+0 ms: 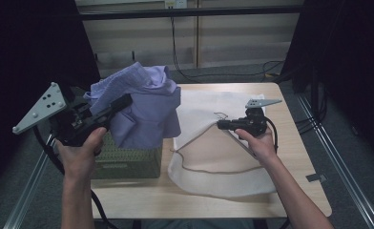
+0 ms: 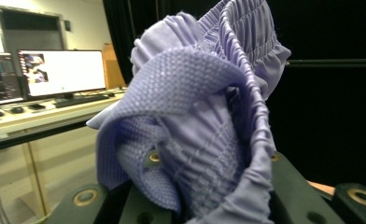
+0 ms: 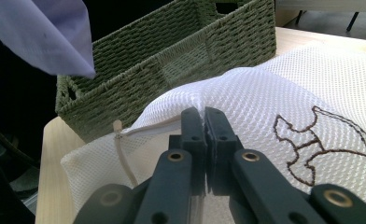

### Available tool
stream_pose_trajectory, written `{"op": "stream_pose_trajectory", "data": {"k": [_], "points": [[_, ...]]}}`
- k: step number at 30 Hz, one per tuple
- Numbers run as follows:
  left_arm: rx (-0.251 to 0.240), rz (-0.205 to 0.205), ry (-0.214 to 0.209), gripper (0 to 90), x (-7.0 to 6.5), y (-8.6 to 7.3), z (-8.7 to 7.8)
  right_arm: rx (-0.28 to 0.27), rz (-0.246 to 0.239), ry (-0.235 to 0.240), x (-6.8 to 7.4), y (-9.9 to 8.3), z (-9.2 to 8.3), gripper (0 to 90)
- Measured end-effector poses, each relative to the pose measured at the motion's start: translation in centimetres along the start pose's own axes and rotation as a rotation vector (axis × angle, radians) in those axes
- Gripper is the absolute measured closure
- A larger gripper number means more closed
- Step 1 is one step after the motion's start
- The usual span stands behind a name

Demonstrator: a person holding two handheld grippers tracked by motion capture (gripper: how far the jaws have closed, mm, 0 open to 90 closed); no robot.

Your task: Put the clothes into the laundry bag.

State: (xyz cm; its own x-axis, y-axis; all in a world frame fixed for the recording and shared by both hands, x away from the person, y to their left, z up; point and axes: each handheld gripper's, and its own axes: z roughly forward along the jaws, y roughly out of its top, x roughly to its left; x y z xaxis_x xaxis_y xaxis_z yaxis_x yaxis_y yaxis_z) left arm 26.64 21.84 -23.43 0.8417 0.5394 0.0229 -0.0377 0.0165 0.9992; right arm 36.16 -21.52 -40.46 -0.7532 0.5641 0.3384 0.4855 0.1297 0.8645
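Note:
A lilac garment (image 1: pixel 142 102) with an elastic waistband hangs bunched in the air, held up by my left gripper (image 1: pixel 120 104), whose jaws are shut on its cloth. In the left gripper view the lilac garment (image 2: pixel 204 112) rises from between the jaws. It hangs above a green woven basket (image 1: pixel 128 160) at the table's left. A white mesh laundry bag (image 1: pixel 213 143) with a drawstring lies flat on the table. My right gripper (image 1: pixel 222 124) is shut on the white mesh bag (image 3: pixel 260 98) near its zipped edge, lifting a fold of it.
The green woven basket (image 3: pixel 172 60) stands just beyond the bag in the right gripper view. The wooden table (image 1: pixel 299 157) ends near the right hand. Black curtains flank both sides. A desk with monitors (image 2: pixel 59 72) stands in the background.

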Motion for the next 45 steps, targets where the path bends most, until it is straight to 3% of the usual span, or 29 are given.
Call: {"op": "stream_pose_trajectory", "data": {"k": [3, 7, 19, 22, 25, 31, 34, 45], "points": [[0.017, 0.014, -0.018, 77.2, -0.4, -0.1, 0.7, 0.003, -0.002, 0.004, 0.0, 0.0, 0.1, 88.1], [0.033, -0.004, -0.036, 77.0, -0.6, -0.7, 1.8, 0.000, -0.001, 0.003, 0.0, 0.0, 0.0, 88.1], [0.126, 0.008, -0.110, 77.0, -1.8, -2.4, 5.4, 0.007, -0.007, 0.003, -0.1, 0.0, 0.1, 88.1], [0.124, -0.020, -0.118, 77.0, -2.3, -3.0, 6.1, 0.008, -0.007, 0.007, 0.1, 0.0, 0.2, 88.1], [0.154, -0.006, -0.116, 77.0, -2.5, -3.3, 6.7, 0.013, -0.009, 0.005, 0.1, 0.0, 0.3, 88.1], [0.165, -0.040, -0.144, 77.1, -2.6, -4.3, 7.9, 0.018, -0.020, -0.001, 0.0, 0.1, 0.2, 88.1], [0.191, -0.031, -0.172, 77.1, -3.1, -4.6, 8.6, 0.021, -0.017, 0.002, -0.1, 0.0, 0.3, 88.1], [0.207, -0.018, -0.241, 77.1, -5.2, -5.1, 10.0, 0.031, -0.016, 0.011, 0.0, -0.1, 0.7, 88.1]]}}
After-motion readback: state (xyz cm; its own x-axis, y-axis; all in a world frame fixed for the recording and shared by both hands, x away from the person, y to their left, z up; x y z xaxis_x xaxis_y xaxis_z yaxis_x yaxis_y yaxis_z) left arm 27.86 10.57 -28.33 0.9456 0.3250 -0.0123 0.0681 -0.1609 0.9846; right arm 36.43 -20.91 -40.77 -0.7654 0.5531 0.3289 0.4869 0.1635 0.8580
